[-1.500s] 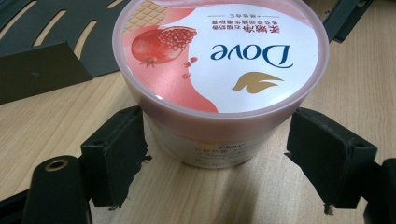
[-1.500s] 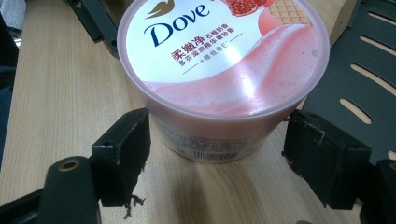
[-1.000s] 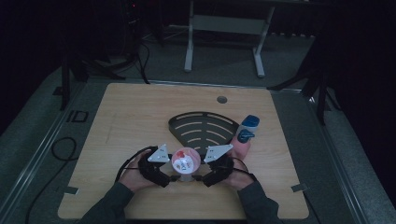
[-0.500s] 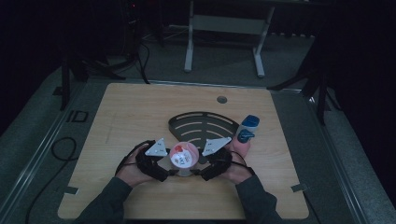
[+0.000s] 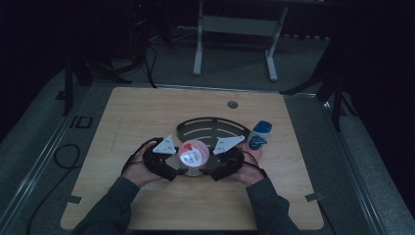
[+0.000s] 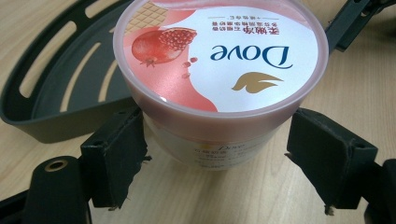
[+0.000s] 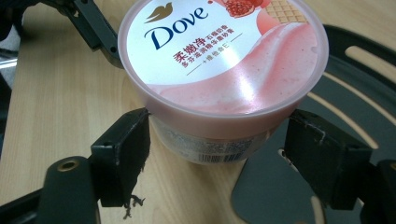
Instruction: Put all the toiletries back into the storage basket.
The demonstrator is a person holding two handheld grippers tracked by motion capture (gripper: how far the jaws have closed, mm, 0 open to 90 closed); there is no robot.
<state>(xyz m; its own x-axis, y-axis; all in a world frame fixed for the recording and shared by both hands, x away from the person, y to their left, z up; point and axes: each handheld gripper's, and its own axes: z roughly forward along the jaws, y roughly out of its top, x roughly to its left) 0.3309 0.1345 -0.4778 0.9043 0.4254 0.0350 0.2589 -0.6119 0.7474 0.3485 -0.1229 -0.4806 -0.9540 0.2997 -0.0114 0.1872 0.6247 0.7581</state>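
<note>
Both grippers are meeting on the Dove tub [image 5: 194,154], and we are working it as a 2-handed grasp. Our left gripper [image 6: 215,158] is standing open around the tub's body, just under the lid [image 6: 219,56]; the pad on one side is touching the wall while the other pad is sitting just apart from it. Our right gripper [image 7: 217,156] is doing much the same from the opposite side: jaws wide, 1 pad against the wall below the rim, the other a little off it. So neither one is clamping yet, as far as we are judging.

The tub is sitting upright on the wooden table [image 5: 147,112], between the 2 grippers, with the black slotted tray [image 5: 210,128] just beyond their tips. A blue bottle [image 5: 259,135] is lying past the right gripper, near the tray's far side.

To do this well, we are keeping both sets of pads low on the straight wall, not on the flared lid rim, where they would likely slip. We are closing evenly so the tub is not being pushed sideways, and squeezing gently, since the plastic wall probably flexes. We are also keeping the tub level as it goes toward the tray.
</note>
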